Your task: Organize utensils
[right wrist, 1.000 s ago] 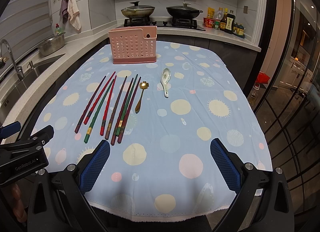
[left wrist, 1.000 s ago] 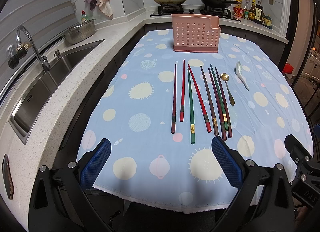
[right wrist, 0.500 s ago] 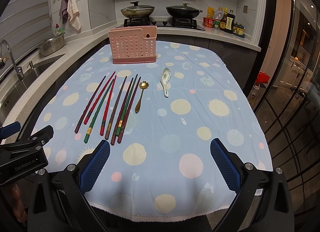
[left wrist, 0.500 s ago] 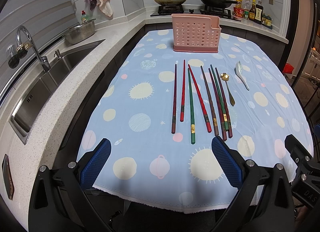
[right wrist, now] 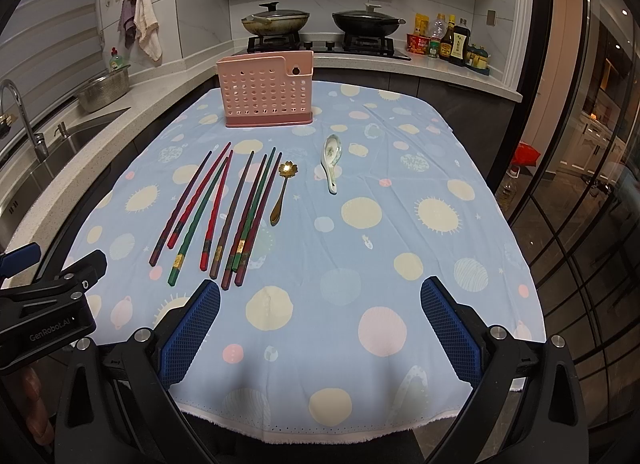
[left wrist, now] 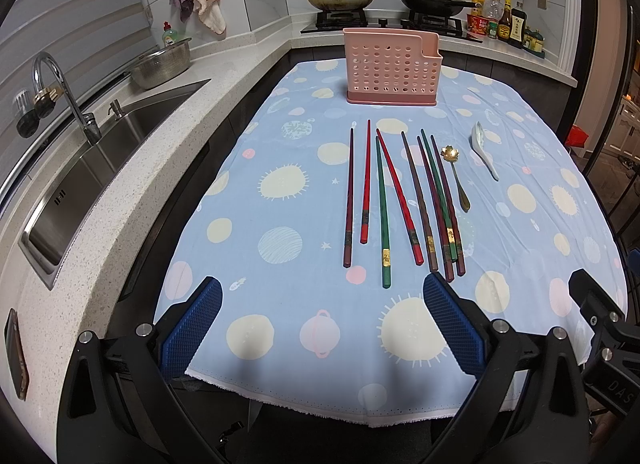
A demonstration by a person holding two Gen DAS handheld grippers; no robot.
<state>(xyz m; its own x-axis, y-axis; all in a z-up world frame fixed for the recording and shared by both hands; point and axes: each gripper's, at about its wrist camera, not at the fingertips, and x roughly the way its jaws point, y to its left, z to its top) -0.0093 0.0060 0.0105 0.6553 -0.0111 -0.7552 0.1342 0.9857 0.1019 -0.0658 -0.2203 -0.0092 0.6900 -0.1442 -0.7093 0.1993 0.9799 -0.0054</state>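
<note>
Your left tongs (left wrist: 322, 326) and right tongs (right wrist: 320, 326) both stand spread wide and hold nothing, poised above the near edge of the surface (right wrist: 460, 168) with its blue spotted cloth. Ahead of your left tongs, eight chopsticks (left wrist: 400, 200) lie side by side, their thick ends toward you. Just right of them lies the gold spoon (left wrist: 456, 178), then, slightly apart, the white ceramic spoon (right wrist: 331, 162). Beyond all of these stands the pink perforated holder (left wrist: 392, 66), upright at the far side.
</note>
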